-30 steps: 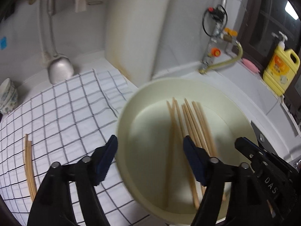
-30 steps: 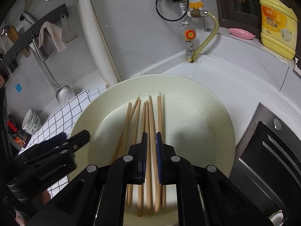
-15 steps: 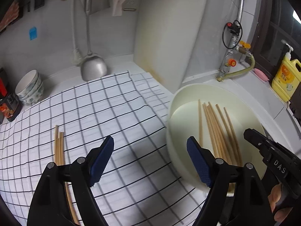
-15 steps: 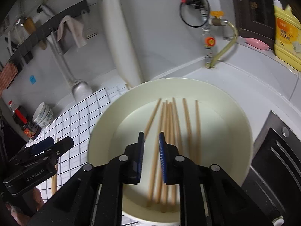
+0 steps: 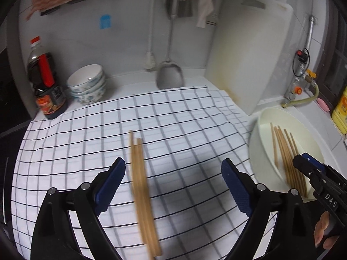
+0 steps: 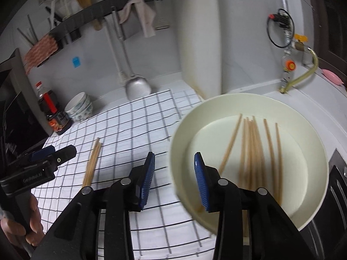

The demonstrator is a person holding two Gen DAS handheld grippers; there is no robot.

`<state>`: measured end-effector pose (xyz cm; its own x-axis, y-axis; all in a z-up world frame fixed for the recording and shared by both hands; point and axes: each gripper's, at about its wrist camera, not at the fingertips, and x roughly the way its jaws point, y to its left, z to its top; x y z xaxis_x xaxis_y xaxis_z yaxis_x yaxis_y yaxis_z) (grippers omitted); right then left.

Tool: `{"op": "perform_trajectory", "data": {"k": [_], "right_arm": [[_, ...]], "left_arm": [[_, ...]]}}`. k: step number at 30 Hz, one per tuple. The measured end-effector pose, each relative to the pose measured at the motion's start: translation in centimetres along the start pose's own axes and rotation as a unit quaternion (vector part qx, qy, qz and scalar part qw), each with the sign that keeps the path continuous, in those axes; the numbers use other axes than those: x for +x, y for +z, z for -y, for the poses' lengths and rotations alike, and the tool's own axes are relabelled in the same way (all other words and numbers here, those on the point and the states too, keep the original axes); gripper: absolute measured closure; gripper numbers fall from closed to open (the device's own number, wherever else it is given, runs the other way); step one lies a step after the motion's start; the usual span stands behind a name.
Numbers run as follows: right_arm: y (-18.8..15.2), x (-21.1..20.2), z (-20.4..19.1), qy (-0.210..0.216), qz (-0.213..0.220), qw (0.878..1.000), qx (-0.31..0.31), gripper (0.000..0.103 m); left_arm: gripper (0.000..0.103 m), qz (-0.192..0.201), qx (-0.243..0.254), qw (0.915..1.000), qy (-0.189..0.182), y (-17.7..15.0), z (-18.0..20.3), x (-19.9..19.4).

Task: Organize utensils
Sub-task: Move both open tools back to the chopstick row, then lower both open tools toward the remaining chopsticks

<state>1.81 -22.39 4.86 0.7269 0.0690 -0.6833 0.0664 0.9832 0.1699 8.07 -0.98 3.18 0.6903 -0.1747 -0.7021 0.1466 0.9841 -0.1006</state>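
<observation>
Three wooden chopsticks (image 5: 141, 186) (image 6: 93, 162) lie side by side on the checked cloth (image 5: 184, 119) (image 6: 134, 125). My left gripper (image 5: 173, 184) (image 6: 60, 152) hovers over them, jaws wide and still opening; the sticks show between the fingers, nearer the left pad, untouched. Several more chopsticks (image 5: 286, 153) (image 6: 251, 147) lie in the cream basin (image 5: 258, 130) (image 6: 216, 101) on the right. My right gripper (image 6: 174, 179) (image 5: 303, 162) hangs over the basin's left rim, jaws opening and holding nothing.
A soy sauce bottle (image 5: 45, 82) and stacked bowls (image 5: 87, 84) stand at the back left. A metal spatula (image 5: 170, 77) hangs against the wall, a white cutting board (image 5: 249, 60) leans beside it. A yellow detergent bottle (image 5: 340, 112) and hose valve (image 6: 288, 65) are far right.
Both views have swung left, from the basin toward the checked cloth. The left jaws have spread wider and now frame the chopsticks on the cloth. The right jaws went from shut to open.
</observation>
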Motion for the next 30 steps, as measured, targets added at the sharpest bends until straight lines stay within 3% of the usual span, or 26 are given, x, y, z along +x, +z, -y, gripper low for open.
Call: {"op": "perform_trajectory", "data": {"k": [13, 25, 30], "right_arm": [[-2.5, 2.7, -10.0, 0.064, -0.031, 0.994, -0.085, 0.057], [-4.7, 8.9, -15.7, 0.085, -0.092, 0.984, -0.129, 0.057], [-5.2, 11.3, -16.6, 0.081, -0.110, 0.981, -0.138, 0.057]], "left_arm": [[0.010, 0.011, -0.049, 0.9951, 0.085, -4.3, -9.9, -1.0], [0.010, -0.010, -0.059, 0.9933, 0.099, -7.0, -12.7, 0.7], [0.010, -0.026, -0.081, 0.9925, 0.088, -8.3, -13.7, 1.9]]}}
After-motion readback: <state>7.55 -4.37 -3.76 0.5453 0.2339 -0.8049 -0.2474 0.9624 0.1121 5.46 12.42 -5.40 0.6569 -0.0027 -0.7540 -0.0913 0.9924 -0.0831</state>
